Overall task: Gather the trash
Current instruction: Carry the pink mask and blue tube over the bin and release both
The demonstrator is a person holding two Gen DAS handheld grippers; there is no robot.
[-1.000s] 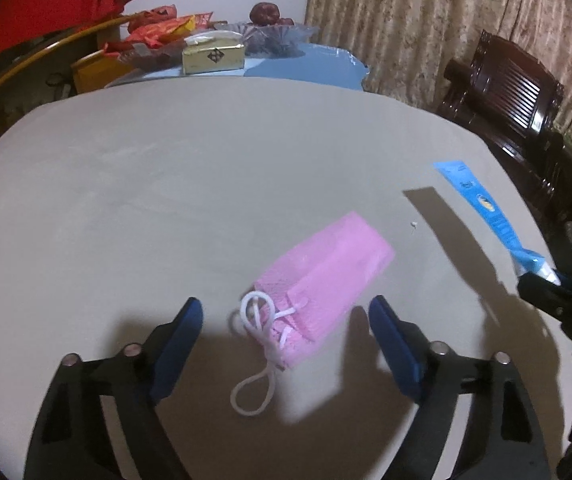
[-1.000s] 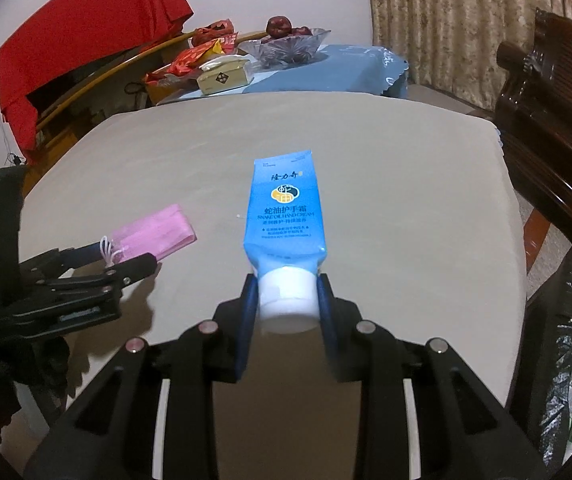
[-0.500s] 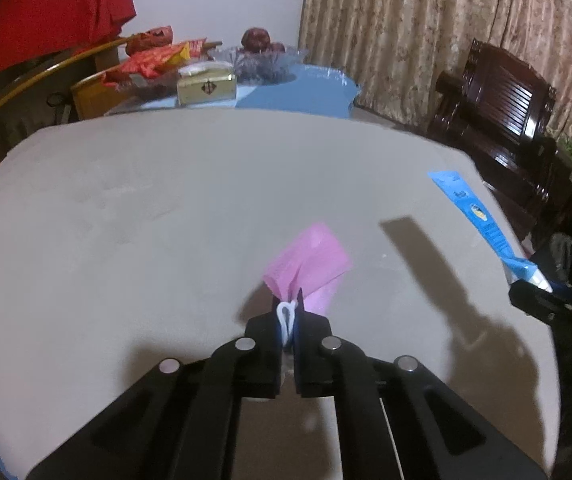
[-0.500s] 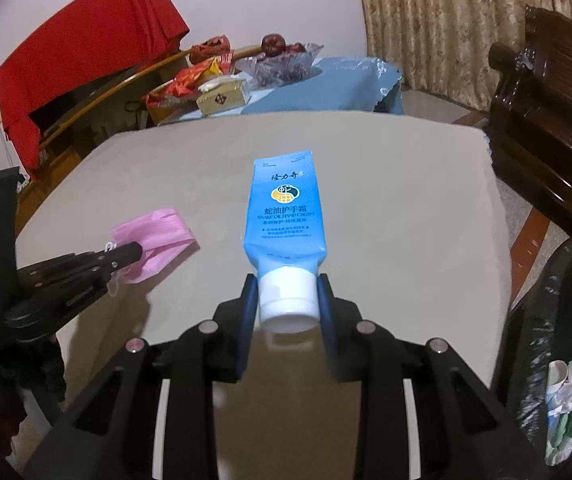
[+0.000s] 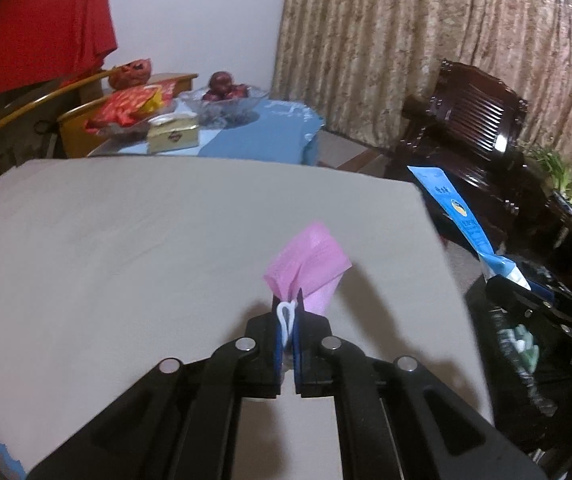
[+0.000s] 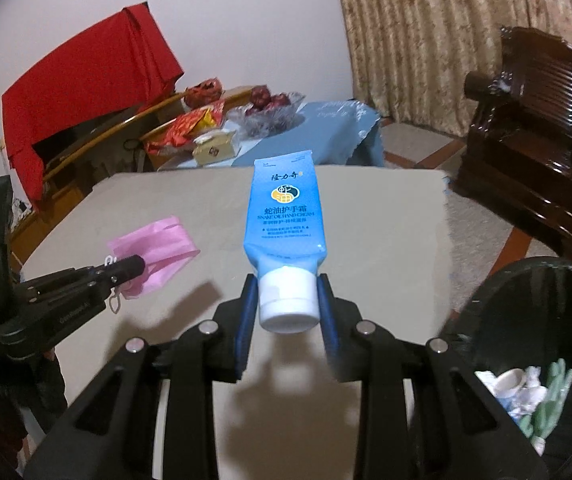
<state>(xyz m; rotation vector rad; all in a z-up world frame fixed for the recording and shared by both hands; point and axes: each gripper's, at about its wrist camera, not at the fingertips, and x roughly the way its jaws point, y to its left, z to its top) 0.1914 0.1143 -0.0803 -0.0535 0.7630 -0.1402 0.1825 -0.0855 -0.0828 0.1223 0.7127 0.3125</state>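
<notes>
Lifting off the table (image 5: 126,240), the pink mask (image 5: 310,258), flat a second ago, now hangs pinched in the left gripper (image 5: 286,320). The right gripper (image 6: 286,304) still clamps the blue tube (image 6: 284,216) by its cap. Both pieces look ready for the bin (image 6: 526,304) at 4 o'clock in the right view.

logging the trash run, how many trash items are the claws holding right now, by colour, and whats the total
pink: 1, the face mask in the left claw
blue: 1, the hand cream tube in the right claw
total: 2
</notes>
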